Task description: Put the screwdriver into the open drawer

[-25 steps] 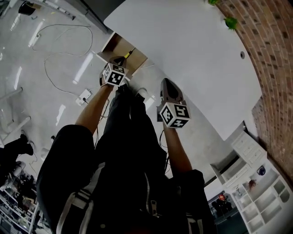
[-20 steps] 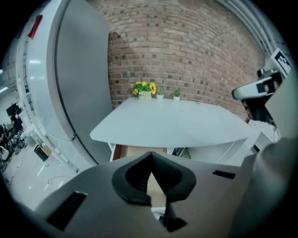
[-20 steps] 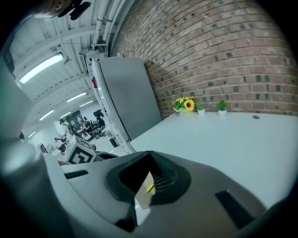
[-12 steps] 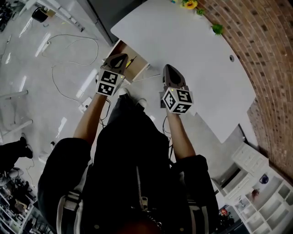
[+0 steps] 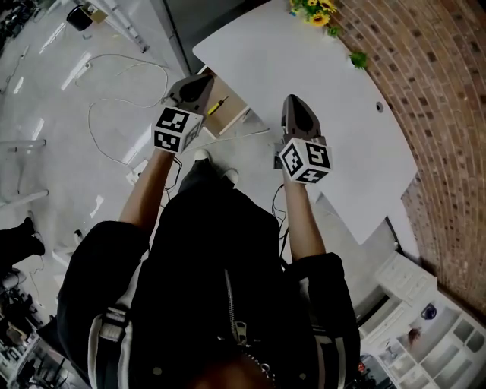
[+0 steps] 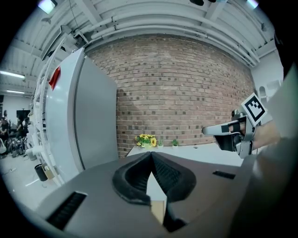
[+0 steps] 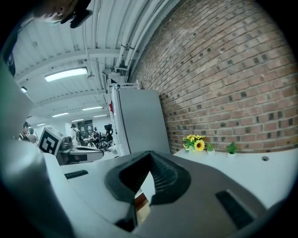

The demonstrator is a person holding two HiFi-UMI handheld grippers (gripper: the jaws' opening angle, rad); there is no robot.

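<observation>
The left gripper (image 5: pixel 199 82) hangs at the left edge of the open drawer (image 5: pixel 232 114), marker cube toward the person. The right gripper (image 5: pixel 295 106) is held above the near edge of the white table (image 5: pixel 334 83), to the right of the drawer. The 2 grippers are well apart and point the same way, toward the brick wall (image 5: pixel 437 114).

The screwdriver (image 5: pixel 217 105) lies inside the drawer on its tan bottom, yellow handle showing. In the head view it sits just beside the left gripper's tip, on that tip's right, and touches neither gripper. The right gripper is farther from it, across the drawer's right side.

In the left gripper view the 2 jaws meet at their tips, and nothing is caught between them. Only a thin wedge of white tabletop and a tan patch shows in the gap below the meeting point. The right gripper view shows the same: its 2 jaws closed tip to tip and empty, with a sliver of white and tan behind them.

A pot of yellow flowers (image 5: pixel 311 9) stands at the table's far end by the wall. A white cable (image 5: pixel 99 106) loops across the floor to the left.
</observation>
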